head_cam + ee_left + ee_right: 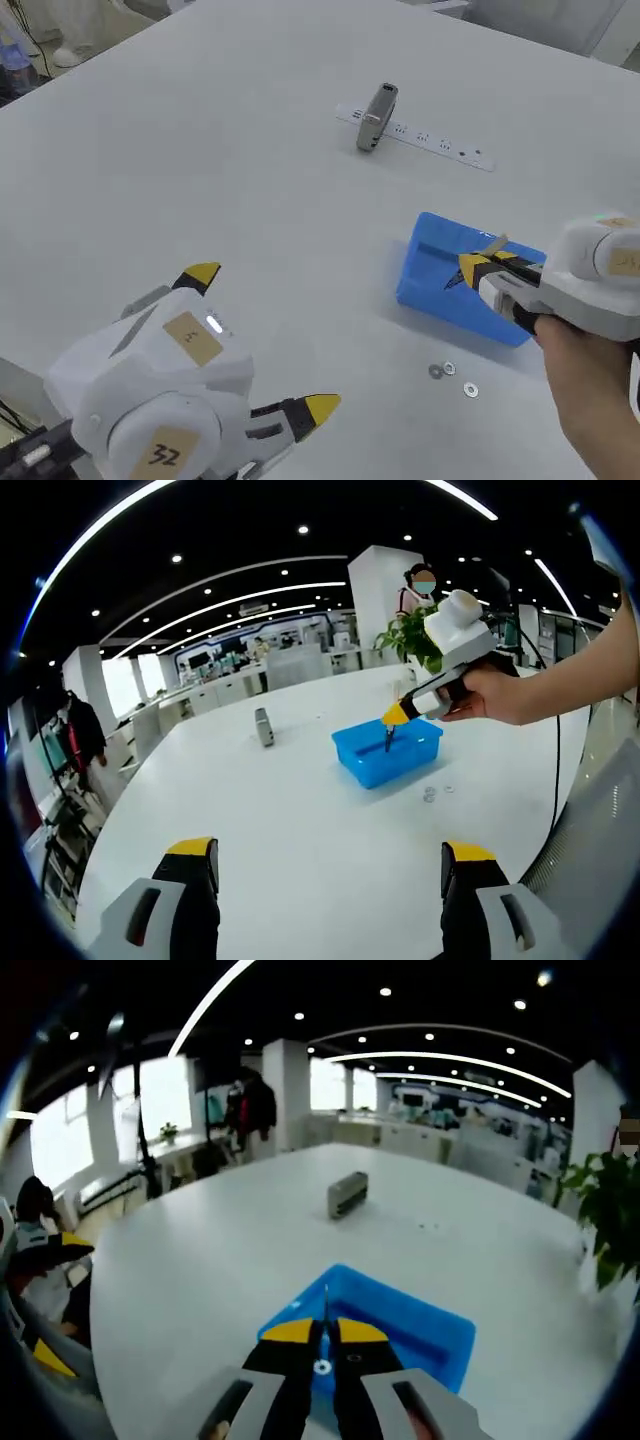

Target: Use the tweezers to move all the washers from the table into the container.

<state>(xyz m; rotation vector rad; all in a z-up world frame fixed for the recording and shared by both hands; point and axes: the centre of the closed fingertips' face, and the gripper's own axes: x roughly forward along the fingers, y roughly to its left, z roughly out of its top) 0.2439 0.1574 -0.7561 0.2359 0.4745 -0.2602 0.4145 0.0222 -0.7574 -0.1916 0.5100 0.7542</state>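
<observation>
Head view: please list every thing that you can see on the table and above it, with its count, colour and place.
table: one, white, under everything.
container: one, blue, open box on the right part of the table.
washers: three, silver, on the table just near of the container, outside it.
power strip: one, white, flat on the far side of the table.
adapter: one, grey, standing on the power strip's left end.
tweezers: one pair, grey, held over the container.
left gripper: one, white with yellow tips, jaws wide open, lower left.
right gripper: one, same colours, shut on the tweezers.
hand: one, holding the right gripper.
</observation>
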